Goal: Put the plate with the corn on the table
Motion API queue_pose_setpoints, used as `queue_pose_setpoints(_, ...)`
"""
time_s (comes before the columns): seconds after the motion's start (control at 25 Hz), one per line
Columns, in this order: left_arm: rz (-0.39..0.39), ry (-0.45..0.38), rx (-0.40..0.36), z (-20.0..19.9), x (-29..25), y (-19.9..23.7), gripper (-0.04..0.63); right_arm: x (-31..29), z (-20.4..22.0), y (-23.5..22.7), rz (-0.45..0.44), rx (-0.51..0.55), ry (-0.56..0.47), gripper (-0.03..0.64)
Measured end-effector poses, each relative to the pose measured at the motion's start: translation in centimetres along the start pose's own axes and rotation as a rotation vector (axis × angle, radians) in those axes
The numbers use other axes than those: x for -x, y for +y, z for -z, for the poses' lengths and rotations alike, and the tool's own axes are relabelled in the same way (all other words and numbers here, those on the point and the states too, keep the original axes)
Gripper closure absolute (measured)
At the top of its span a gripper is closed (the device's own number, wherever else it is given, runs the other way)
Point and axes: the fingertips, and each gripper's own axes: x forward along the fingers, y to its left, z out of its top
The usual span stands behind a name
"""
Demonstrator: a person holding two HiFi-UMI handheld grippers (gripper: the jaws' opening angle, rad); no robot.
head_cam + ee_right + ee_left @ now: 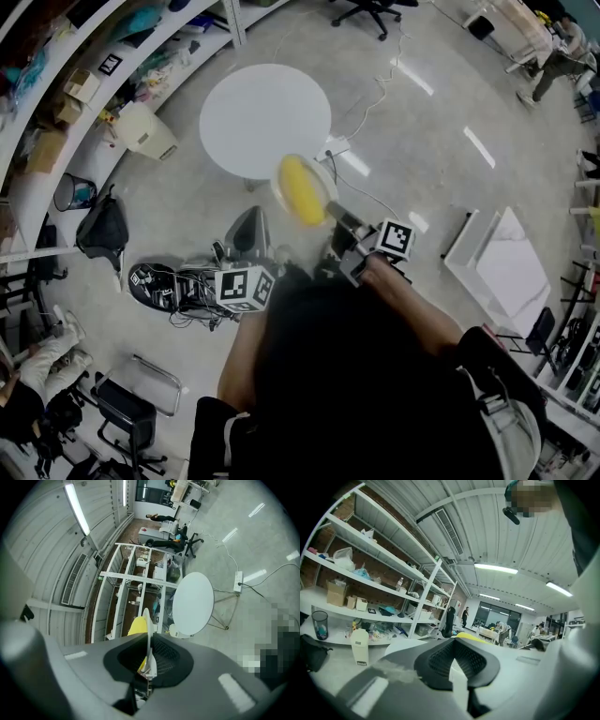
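The plate [324, 187] with the corn [302, 192] is sticking out ahead of the right claw [148, 657], which is pinching its near rim. The round worktop [253, 112] is lying farther ahead and lower. The left claw [249, 232] is hanging beside the plate, barely parted and empty.

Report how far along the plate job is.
Done: the plate with the corn is picked up, its rim clamped in the right gripper's jaws. In hand: it hangs in the air near the round white table, not yet on it. Left: bring it over the tabletop, set it down and release it.
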Motion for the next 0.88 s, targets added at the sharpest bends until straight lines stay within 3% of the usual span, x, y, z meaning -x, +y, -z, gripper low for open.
queue_pose_setpoints(0.44, 0.053, -0.005, -0.001, -0.9, 1.4, 2.4, 0.594, -1.7, 2.6, 1.8, -0.017, -0.005, -0.045, 0.579)
queue_pose_setpoints(0.88, 0.062, -0.028, -0.004, -2.2, 1.4, 2.3, 0.594, -2.3, 2.7, 2.6, -0.028, -0.021, -0.046, 0.58)
